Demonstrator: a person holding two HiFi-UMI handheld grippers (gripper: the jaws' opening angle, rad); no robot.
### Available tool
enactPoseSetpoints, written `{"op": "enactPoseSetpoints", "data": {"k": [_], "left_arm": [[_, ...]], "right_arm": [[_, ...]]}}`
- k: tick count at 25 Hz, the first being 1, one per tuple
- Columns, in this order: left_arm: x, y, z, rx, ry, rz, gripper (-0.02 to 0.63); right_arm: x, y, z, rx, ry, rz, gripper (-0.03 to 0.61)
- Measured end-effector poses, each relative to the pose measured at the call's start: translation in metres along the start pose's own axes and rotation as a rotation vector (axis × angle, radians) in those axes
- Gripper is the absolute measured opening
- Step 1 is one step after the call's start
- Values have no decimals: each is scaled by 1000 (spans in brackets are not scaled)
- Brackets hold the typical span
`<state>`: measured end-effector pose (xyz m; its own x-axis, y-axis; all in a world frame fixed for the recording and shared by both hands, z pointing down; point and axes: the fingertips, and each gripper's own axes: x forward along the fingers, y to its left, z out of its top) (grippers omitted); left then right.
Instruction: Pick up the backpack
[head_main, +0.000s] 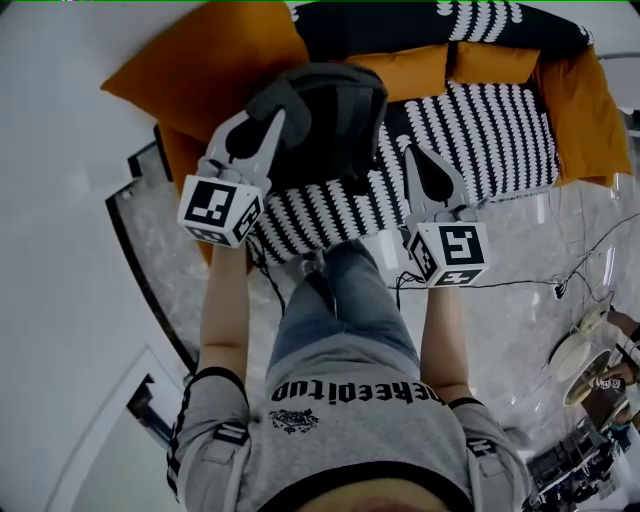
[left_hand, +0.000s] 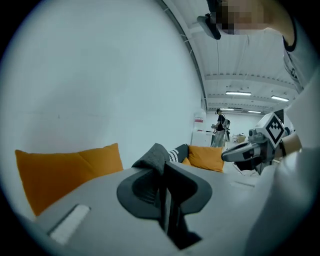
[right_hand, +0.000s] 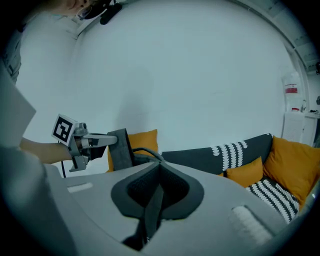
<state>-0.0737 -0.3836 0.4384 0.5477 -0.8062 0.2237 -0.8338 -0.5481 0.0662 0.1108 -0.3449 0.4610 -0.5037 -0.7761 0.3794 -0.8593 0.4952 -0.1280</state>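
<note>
Grey backpack (head_main: 330, 110), its straps tight in jaws of left gripper (left_hand: 162, 170) and right gripper (right_hand: 158, 167).

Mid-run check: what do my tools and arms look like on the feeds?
The left tool and right tool are pale grey wedges tapering to a point, each with a black teardrop-shaped recess. Each carries a white cube with black square markers. The person wears a grey short-sleeved top; its sleeves have black trim.
</note>
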Motion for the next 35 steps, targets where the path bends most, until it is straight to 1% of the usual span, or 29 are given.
{"op": "enactPoseSetpoints", "data": {"k": [2, 6, 13, 18, 23, 30, 35], "left_arm": [[-3, -9, 4, 10, -3, -19, 46], [-17, -27, 13, 0, -14, -49, 46], [-40, -61, 27, 7, -32, -112, 46], [-60, -75, 40, 19, -52, -134, 46], [-83, -77, 59, 27, -92, -115, 46], [-131, -72, 84, 30, -150, -63, 46], [-153, -63, 99, 26, -188, -25, 46]], "right_arm": [[-6, 1, 6, -4, -20, -14, 3], [-20, 7, 14, -8, -40, -34, 3], [-42, 24, 28, -21, -83, -52, 3], [-56, 39, 42, -37, -125, -58, 3], [-69, 53, 55, -56, -154, -55, 3], [-88, 84, 73, -93, -194, -45, 3], [-93, 98, 85, -121, -218, -40, 3]]}}
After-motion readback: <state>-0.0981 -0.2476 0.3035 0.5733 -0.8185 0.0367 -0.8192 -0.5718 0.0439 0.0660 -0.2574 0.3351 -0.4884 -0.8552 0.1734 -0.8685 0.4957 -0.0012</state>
